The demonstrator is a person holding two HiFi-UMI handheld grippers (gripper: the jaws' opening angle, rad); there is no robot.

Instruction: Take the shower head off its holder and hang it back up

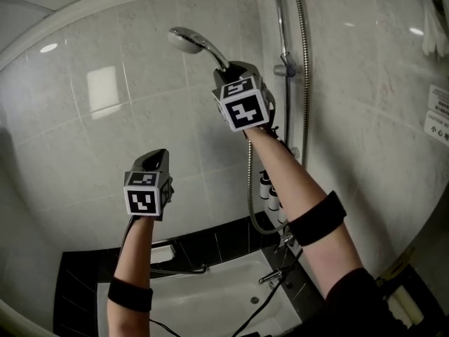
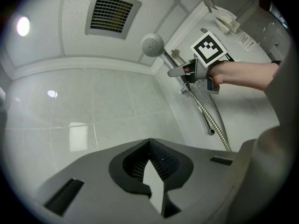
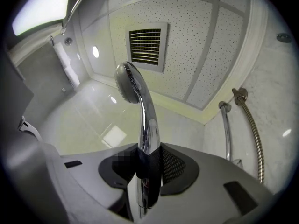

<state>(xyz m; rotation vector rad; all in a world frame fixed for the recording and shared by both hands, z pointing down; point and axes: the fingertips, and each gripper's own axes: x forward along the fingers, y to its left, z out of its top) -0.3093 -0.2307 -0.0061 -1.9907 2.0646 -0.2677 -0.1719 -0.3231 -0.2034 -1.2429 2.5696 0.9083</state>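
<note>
The chrome shower head (image 1: 188, 39) is off the wall, held up in front of the tiled wall. My right gripper (image 1: 231, 69) is shut on its handle (image 3: 148, 125), and the round head (image 3: 128, 80) sticks up past the jaws toward the ceiling. Its metal hose (image 1: 250, 188) loops down below my right arm. The holder (image 1: 284, 69) sits on the vertical rail (image 1: 280, 27) just right of that gripper. My left gripper (image 1: 158, 156) hangs lower and to the left, shut with nothing between its jaws (image 2: 152, 171). From the left gripper view, the shower head (image 2: 153, 45) and right gripper (image 2: 180, 71) appear at upper right.
A white bathtub (image 1: 210, 293) with a dark tiled surround lies below, with a tap (image 1: 270, 276) at its right end. Bottles (image 1: 269, 192) stand on a corner shelf. A ceiling vent (image 2: 111, 14) is overhead. A towel (image 2: 226, 17) hangs high on the right wall.
</note>
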